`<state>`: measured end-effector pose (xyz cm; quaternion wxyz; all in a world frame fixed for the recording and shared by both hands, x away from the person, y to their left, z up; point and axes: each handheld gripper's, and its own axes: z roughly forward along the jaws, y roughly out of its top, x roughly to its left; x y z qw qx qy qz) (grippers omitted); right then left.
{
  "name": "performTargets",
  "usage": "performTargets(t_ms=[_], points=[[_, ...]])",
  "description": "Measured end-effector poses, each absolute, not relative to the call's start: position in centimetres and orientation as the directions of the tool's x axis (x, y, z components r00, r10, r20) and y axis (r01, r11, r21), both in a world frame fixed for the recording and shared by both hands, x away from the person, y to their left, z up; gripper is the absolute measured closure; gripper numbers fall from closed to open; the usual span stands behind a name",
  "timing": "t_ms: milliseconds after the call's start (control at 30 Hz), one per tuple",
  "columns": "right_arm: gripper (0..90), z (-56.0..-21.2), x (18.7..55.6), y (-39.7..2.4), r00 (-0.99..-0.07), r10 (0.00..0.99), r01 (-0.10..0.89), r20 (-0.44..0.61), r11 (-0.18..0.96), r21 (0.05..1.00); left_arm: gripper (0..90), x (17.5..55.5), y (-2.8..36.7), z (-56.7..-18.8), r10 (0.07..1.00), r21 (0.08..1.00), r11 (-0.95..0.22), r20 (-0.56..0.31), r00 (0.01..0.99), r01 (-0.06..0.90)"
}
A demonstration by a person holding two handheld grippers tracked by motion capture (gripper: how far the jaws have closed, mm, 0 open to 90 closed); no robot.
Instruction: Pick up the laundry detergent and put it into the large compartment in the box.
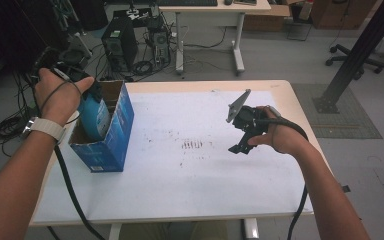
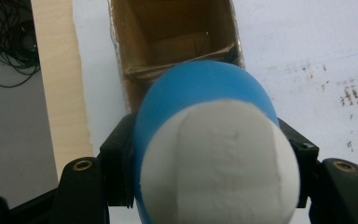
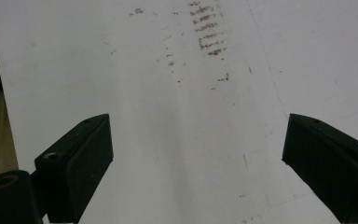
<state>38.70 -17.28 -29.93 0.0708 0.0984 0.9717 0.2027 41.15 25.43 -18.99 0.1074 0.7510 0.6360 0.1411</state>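
A blue and white egg-shaped object (image 1: 94, 116) hangs partly inside an open blue cardboard box (image 1: 111, 145) at the table's left edge. My left gripper (image 1: 80, 89) is shut on it from above, under the person's left hand. In the left gripper view both black jaws press the sides of the blue and white object (image 2: 212, 154), whose white end faces the camera, with the box's brown inside (image 2: 175, 37) just beyond. My right gripper (image 1: 241, 142) is held above the white mat at the right; in the right gripper view its jaws (image 3: 196, 158) stand wide open with nothing between them.
A white mat (image 1: 195, 170) with brown smudges (image 1: 192, 145) covers most of the wooden table (image 1: 285, 87). Cables, a computer tower (image 1: 119, 42) and a second table stand on the floor behind. A black post (image 1: 360, 50) rises at the right.
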Motion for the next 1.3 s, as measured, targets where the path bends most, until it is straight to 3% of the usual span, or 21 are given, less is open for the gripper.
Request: performTargets(t_ms=[1300], points=[[8.5, -30.5, 38.9, -17.4, -0.971, 0.226, 0.174, -0.084, 0.897, 0.406, 37.5, 41.8, 25.5, -24.9, 0.984, 0.297, -0.177, 0.074, 0.163, 0.938]])
